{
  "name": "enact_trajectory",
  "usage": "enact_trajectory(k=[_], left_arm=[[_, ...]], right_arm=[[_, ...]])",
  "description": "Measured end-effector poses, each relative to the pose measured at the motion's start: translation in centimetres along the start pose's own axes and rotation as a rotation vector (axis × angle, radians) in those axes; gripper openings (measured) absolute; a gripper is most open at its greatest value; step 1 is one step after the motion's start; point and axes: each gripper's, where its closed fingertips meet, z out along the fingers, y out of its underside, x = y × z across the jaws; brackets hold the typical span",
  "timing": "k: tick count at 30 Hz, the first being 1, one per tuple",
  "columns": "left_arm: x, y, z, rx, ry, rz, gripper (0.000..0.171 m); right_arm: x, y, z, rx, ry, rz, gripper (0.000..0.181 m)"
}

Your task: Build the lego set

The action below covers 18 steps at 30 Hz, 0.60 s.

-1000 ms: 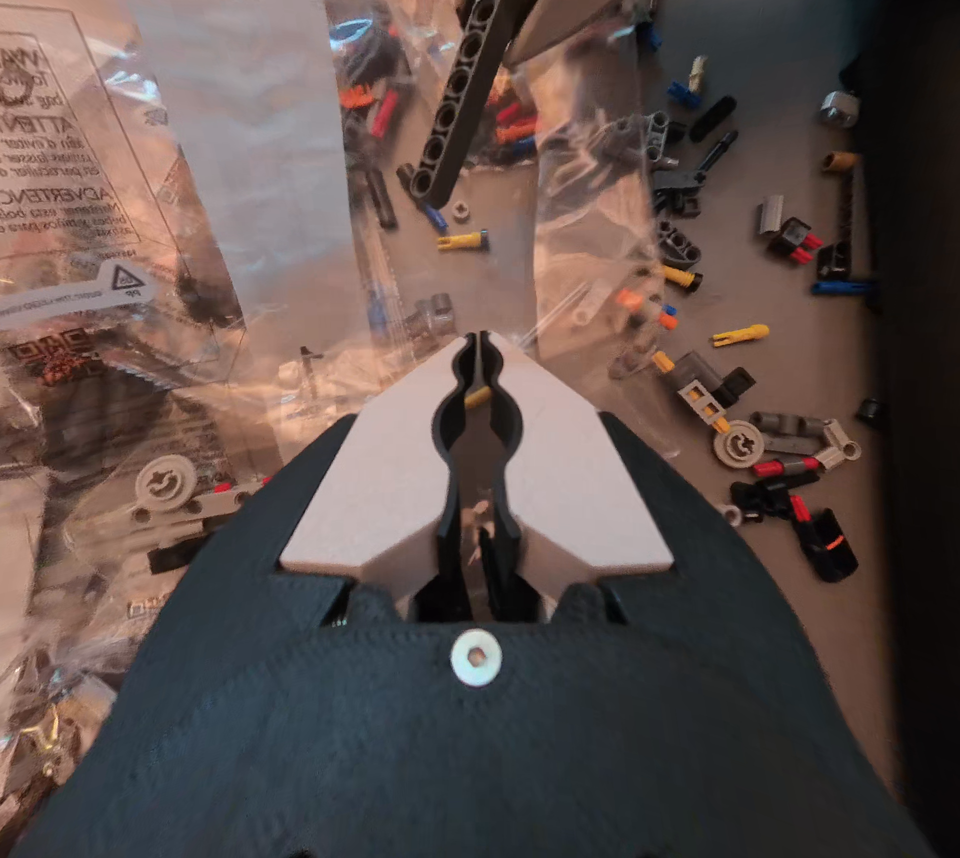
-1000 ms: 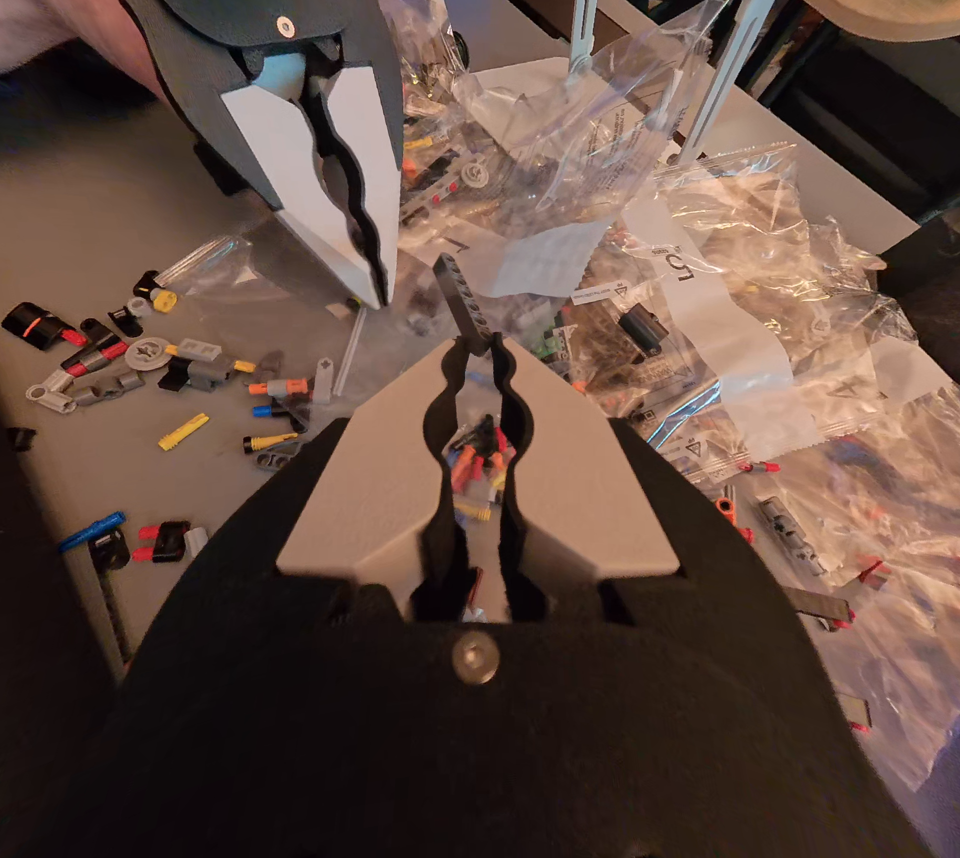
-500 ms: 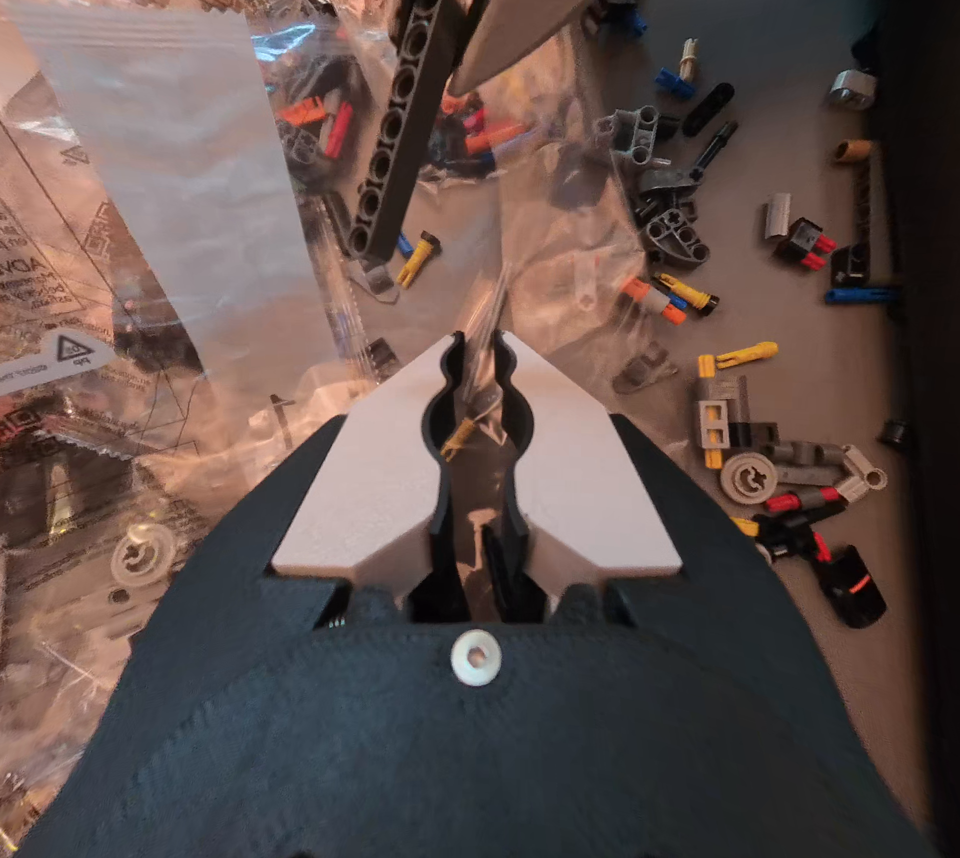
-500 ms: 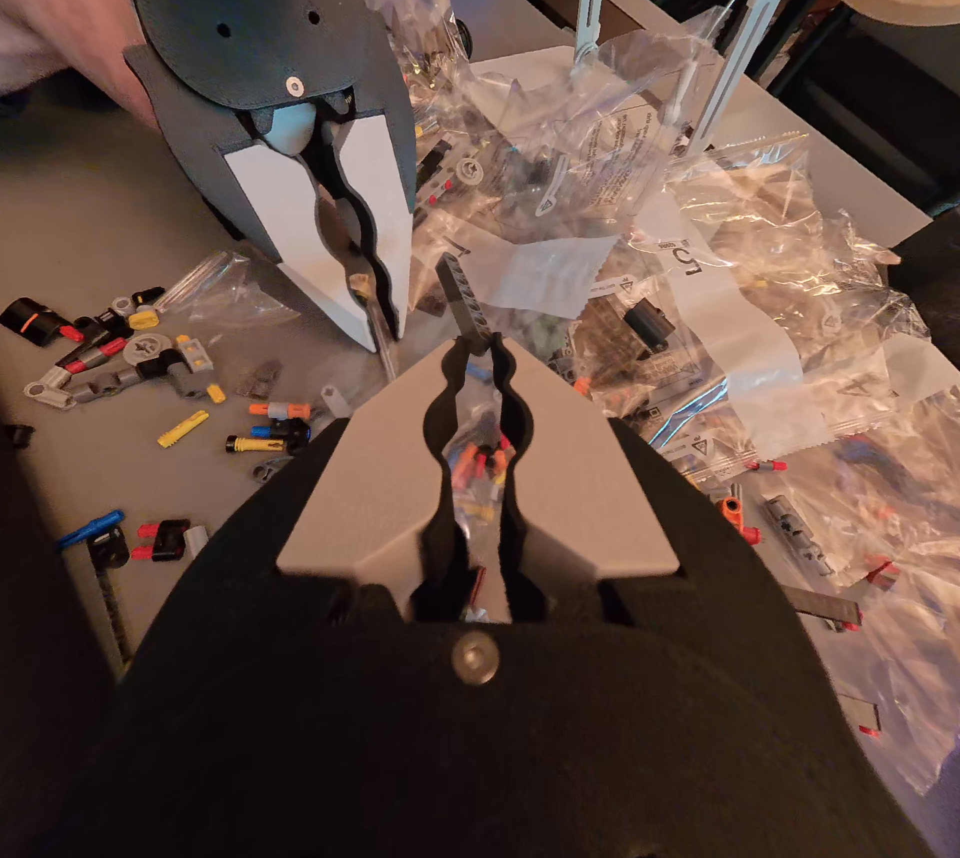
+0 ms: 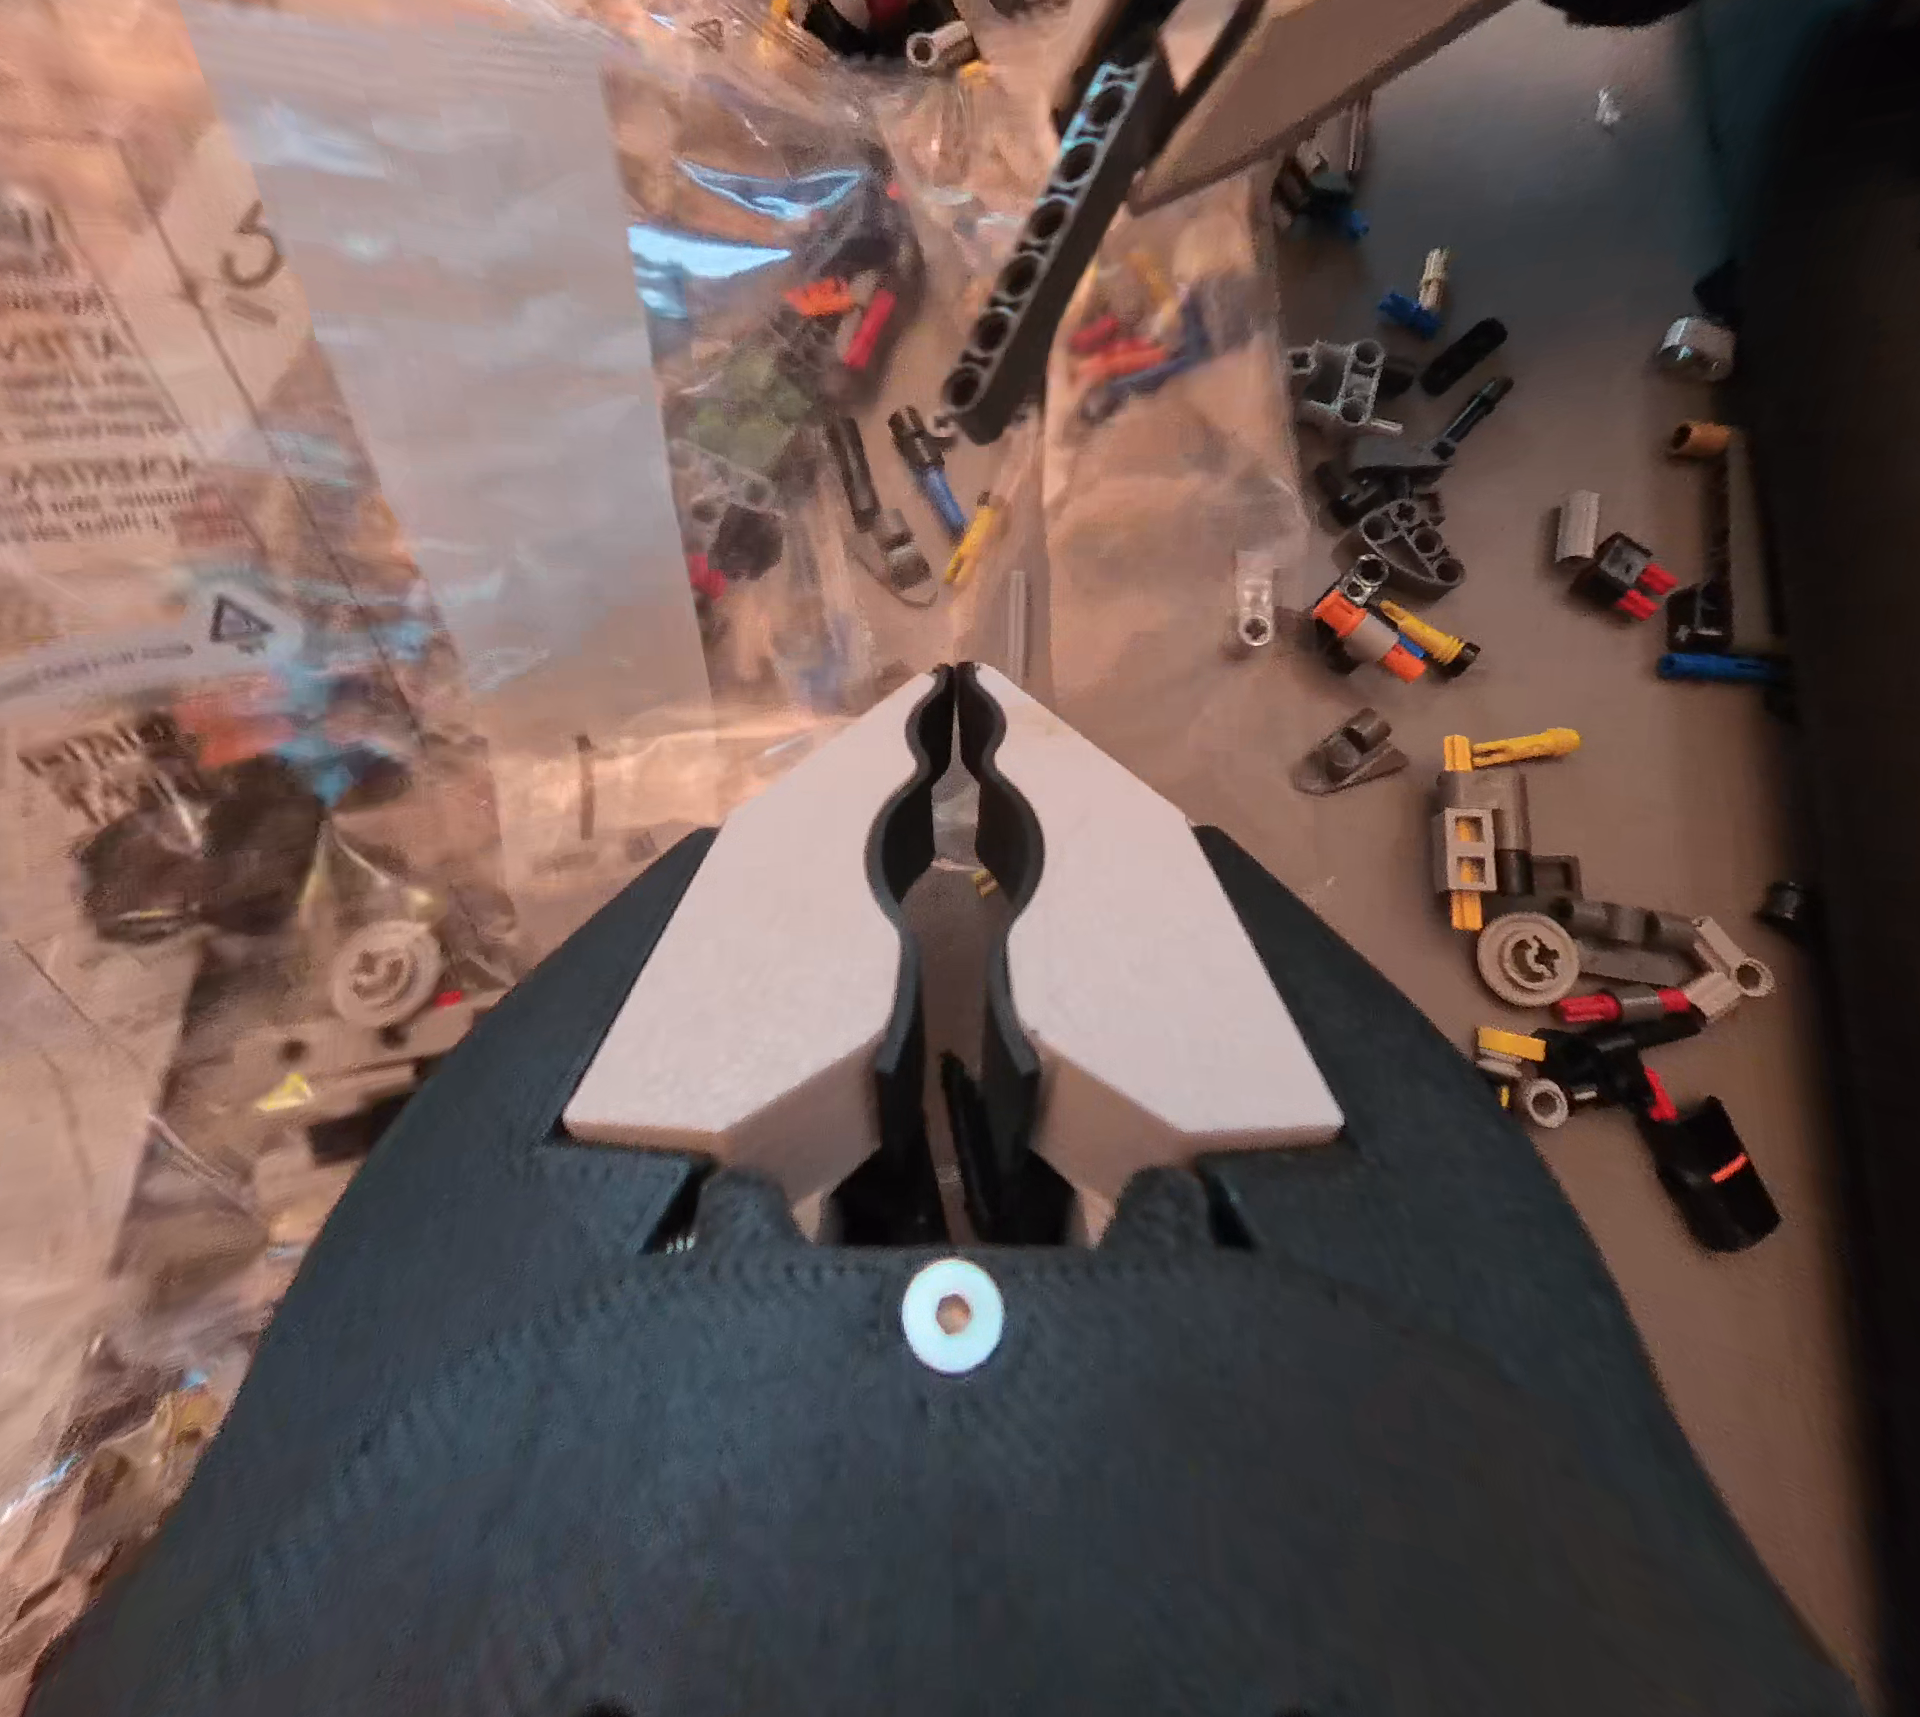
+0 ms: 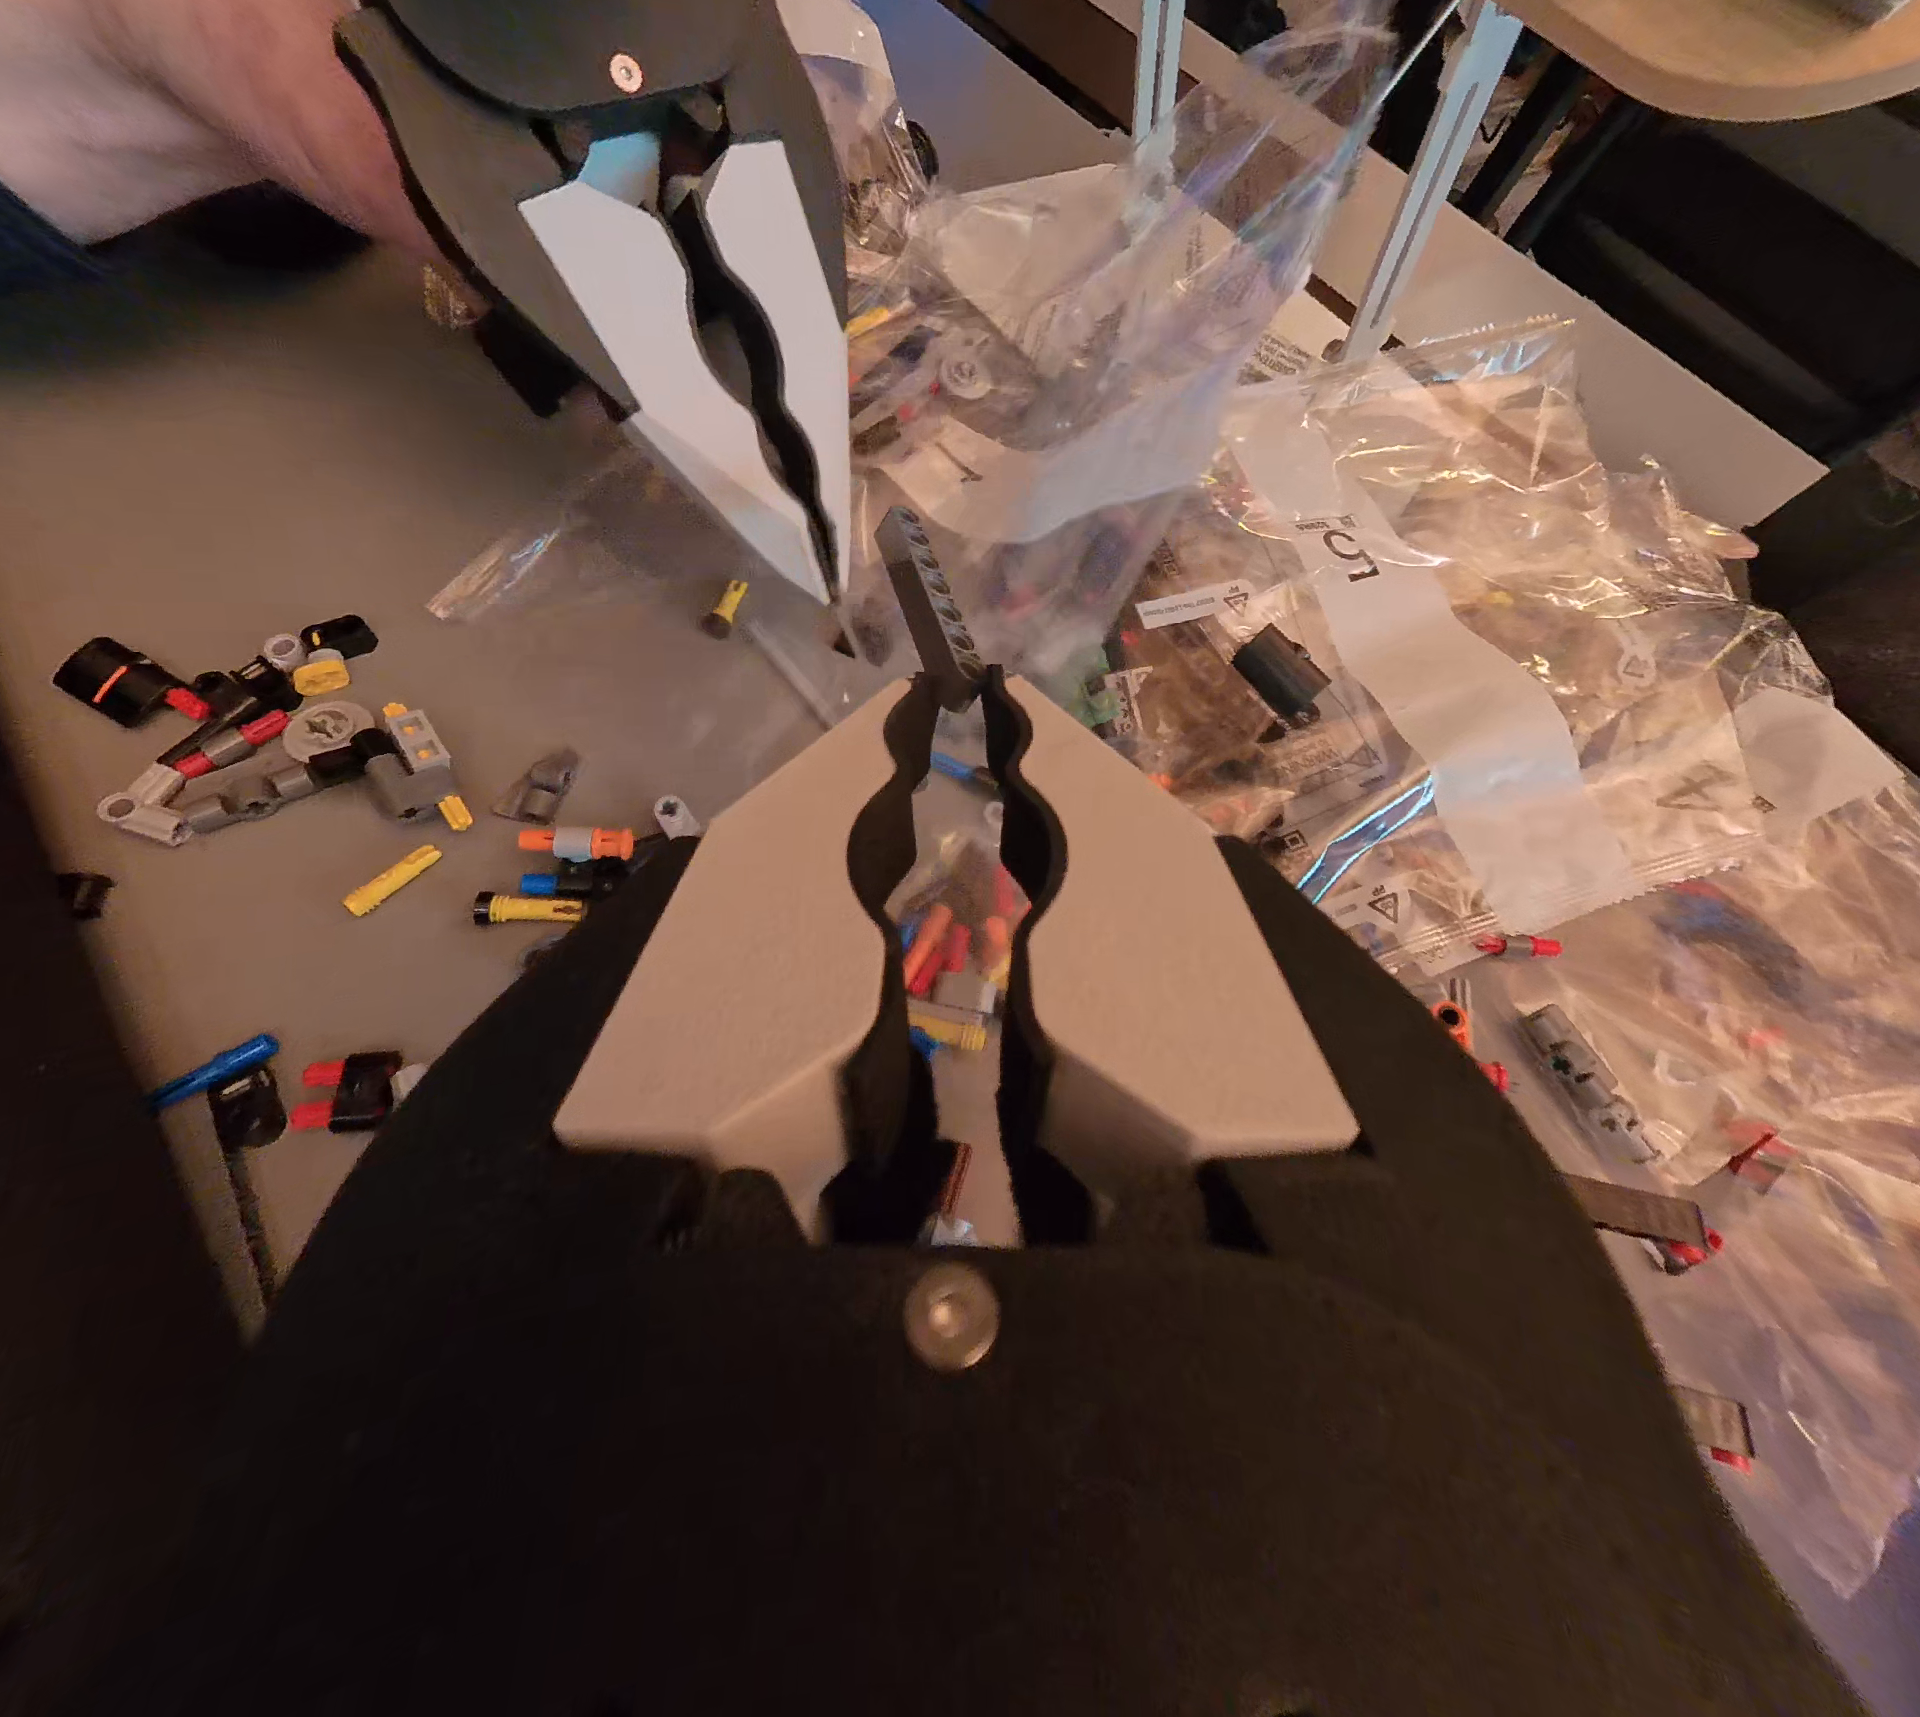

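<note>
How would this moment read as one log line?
right claw: shut on black beam | left claw: shut, empty | loose pieces: on table

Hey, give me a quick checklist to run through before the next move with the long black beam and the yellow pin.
1. Right gripper clamped on the long black beam: ok.
2. Beam's free end clear of the bags: ok.
3. Left gripper holding a part: not ok, jaws shut with nothing visible at the tips.
4. Yellow pin reachable on the table: ok.
5. Pin aligned with a beam hole: not ok.
</note>
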Motion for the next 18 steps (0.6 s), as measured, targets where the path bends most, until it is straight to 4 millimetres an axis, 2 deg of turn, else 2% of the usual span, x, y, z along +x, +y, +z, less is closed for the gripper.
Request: enact_trajectory(k=[5, 10, 12, 18], left_arm=[[-0.8, -0.8, -1.1, 0.081, 0.0, -0.056, 0.0], [-0.7, -1.9, -1.8, 0.143, 0.02, -0.088, 0.0], [-0.5, -2.4, -2.0, 0.17, 0.036, -0.099, 0.0], [-0.2, -3.3, -2.1, 0.206, 0.057, -0.11, 0.0]], right_arm=[[-1.3, -0.4, 0.0, 0.011, -0.053, -0.043, 0.007], [-2.6, 0.5, 0.9, -0.064, -0.072, -0.126, 0.007], [-2.6, 1.0, 1.3, -0.104, -0.058, -0.151, 0.007], [-2.4, 0.2, 1.9, -0.116, -0.009, -0.156, 0.007]])
